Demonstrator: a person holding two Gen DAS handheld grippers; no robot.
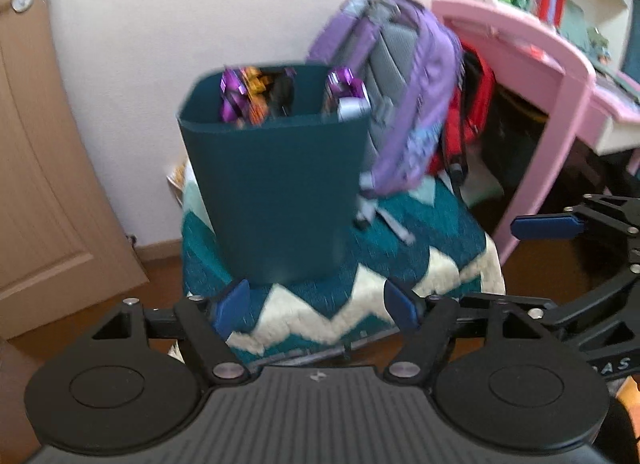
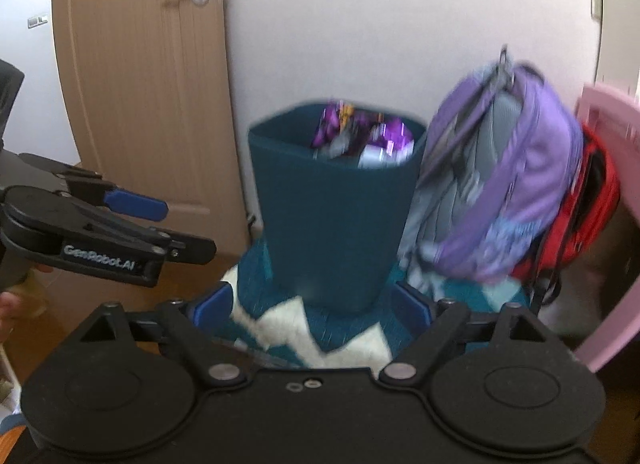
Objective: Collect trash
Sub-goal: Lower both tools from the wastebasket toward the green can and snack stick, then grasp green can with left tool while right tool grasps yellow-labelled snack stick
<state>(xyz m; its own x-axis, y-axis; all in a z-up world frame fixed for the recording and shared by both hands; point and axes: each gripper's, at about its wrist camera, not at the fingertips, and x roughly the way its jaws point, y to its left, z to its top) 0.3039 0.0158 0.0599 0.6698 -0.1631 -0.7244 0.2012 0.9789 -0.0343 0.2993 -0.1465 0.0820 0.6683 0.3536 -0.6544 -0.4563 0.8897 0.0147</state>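
A dark teal waste bin [image 1: 276, 184] [image 2: 332, 216] stands on a teal and white zigzag rug [image 1: 352, 296] [image 2: 280, 324]. Purple and orange wrappers [image 1: 244, 96] [image 2: 360, 136] poke up inside its rim. My left gripper [image 1: 318, 306] hovers just in front of the bin's base, its blue pads [image 1: 234, 304] apart with only the rug showing between them. My right gripper [image 2: 312, 310] is open too, jaws wide before the bin's foot, nothing held. Each gripper shows at the edge of the other's view: the right gripper [image 1: 592, 224] and the left gripper [image 2: 132, 204].
A purple and grey backpack [image 1: 404, 104] [image 2: 500, 192] leans against the bin's right side, with a red bag [image 1: 460, 124] [image 2: 580, 216] behind it. A pink desk [image 1: 540, 64] stands at the right. A wooden door [image 1: 36, 184] [image 2: 148, 104] is on the left, white wall behind.
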